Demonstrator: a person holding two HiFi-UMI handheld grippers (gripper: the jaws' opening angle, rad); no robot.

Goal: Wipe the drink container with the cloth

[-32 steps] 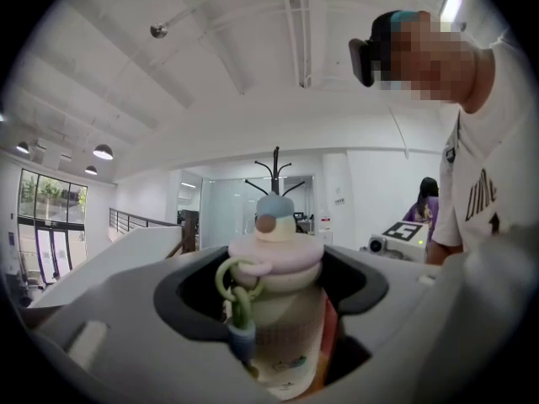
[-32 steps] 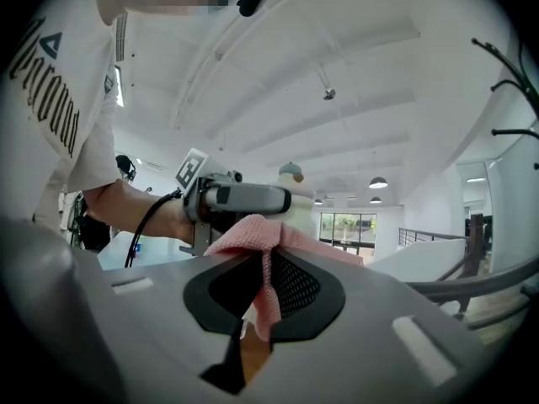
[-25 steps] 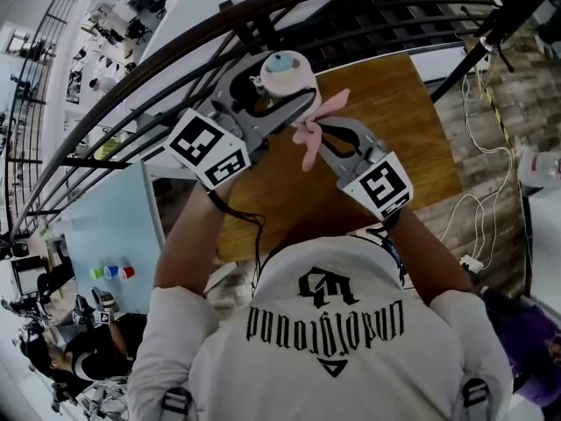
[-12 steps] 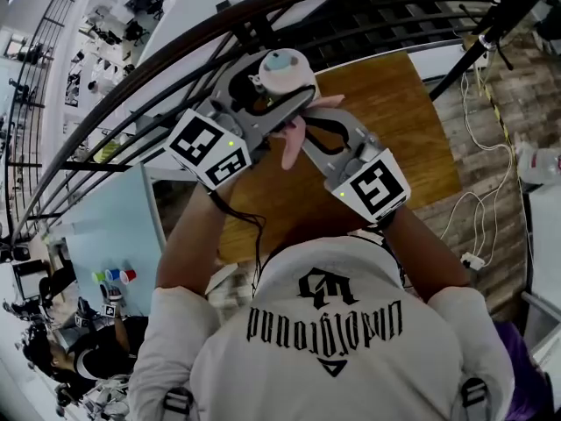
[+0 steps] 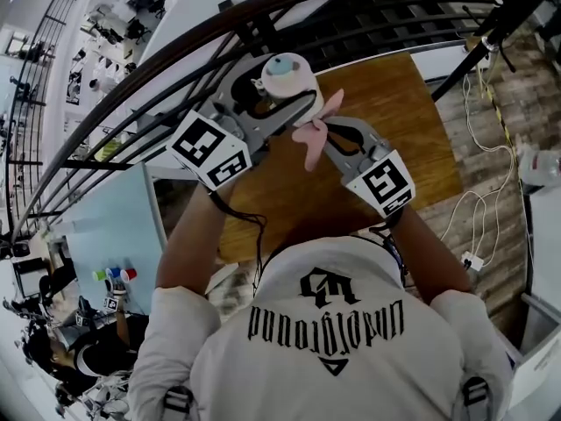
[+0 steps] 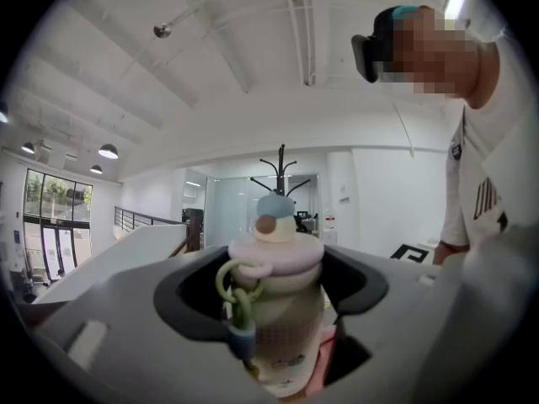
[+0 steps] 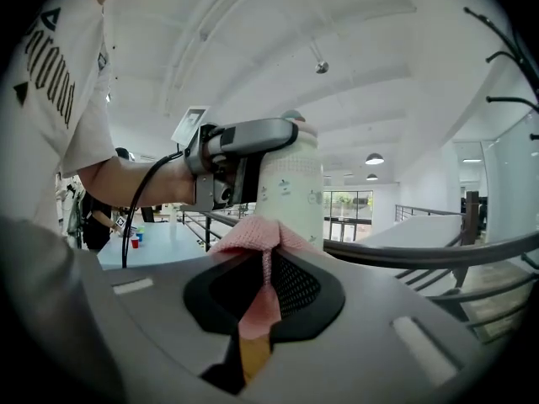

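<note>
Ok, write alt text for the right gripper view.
The right gripper pinches a pink cloth, bunched against a pale drink container. The left gripper, held out on a person's bare arm, clamps that container.

The right gripper (image 5: 323,128) has moved back up and outward from its lower position half a second ago. The cloth (image 5: 308,139) has moved with it, returning beside the drink container (image 5: 286,77), as one second ago.

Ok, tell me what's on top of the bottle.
A pink lid with a blue-capped knob sits on the bottle; a green loop hangs from the lid. Any spout under the knob is covered.
</note>
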